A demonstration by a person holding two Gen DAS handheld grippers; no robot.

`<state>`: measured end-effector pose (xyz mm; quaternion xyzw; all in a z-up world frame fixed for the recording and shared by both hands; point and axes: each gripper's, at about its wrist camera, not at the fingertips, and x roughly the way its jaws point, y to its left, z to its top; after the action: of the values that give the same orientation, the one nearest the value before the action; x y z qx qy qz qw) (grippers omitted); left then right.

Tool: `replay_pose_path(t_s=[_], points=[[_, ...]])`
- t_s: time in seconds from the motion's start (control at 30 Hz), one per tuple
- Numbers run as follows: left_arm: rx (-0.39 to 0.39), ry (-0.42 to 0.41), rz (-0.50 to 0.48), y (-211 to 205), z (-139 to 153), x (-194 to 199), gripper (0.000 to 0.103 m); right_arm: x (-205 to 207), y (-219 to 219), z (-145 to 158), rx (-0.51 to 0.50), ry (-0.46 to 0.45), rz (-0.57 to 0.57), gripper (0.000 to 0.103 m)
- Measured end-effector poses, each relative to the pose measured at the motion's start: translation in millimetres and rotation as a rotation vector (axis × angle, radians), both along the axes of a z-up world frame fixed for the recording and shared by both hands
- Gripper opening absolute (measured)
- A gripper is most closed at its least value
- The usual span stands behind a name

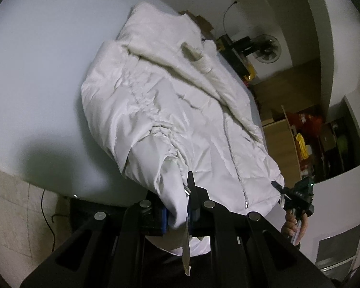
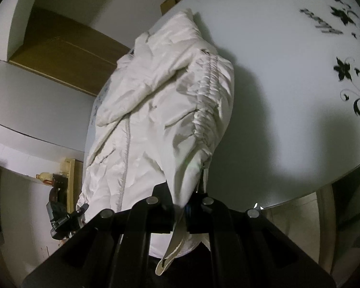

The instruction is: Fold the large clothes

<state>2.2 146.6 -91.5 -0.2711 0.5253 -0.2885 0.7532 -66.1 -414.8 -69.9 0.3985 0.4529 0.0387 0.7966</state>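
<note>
A white zip-up jacket [image 1: 170, 100] lies on a round white table [image 1: 36, 72], its hem hanging over the near edge. My left gripper [image 1: 177, 211] is shut on one bottom corner of the jacket hem. My right gripper [image 2: 180, 210] is shut on the other bottom corner of the jacket [image 2: 160, 110]. In the left wrist view the right gripper [image 1: 279, 188] shows at the jacket's right hem corner. In the right wrist view the left gripper [image 2: 81, 210] shows at the left hem corner. The zipper [image 1: 232, 151] runs down the middle, closed.
The table top [image 2: 288, 96] carries a black flower print [image 2: 348, 72] on one side. A wooden shelf unit [image 1: 290, 141] with coloured items and a fan [image 1: 266, 48] stand past the table. A black cable [image 1: 45, 206] runs over the tiled floor.
</note>
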Motion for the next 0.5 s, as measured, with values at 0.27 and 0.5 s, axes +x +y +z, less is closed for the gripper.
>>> replay_pose_path(t_s=[0.27,0.5], points=[[0.017,-0.172,-0.038,-5.4,72.1,25.9,0.010,17.1,-7.5,57.1,-0.036,-0.091,0.031,0.007],[0.040,-0.253,-0.047,-20.5,127.4,96.6,0.010,78.9,-30.8,103.4,0.014,-0.120,0.060,0.007]])
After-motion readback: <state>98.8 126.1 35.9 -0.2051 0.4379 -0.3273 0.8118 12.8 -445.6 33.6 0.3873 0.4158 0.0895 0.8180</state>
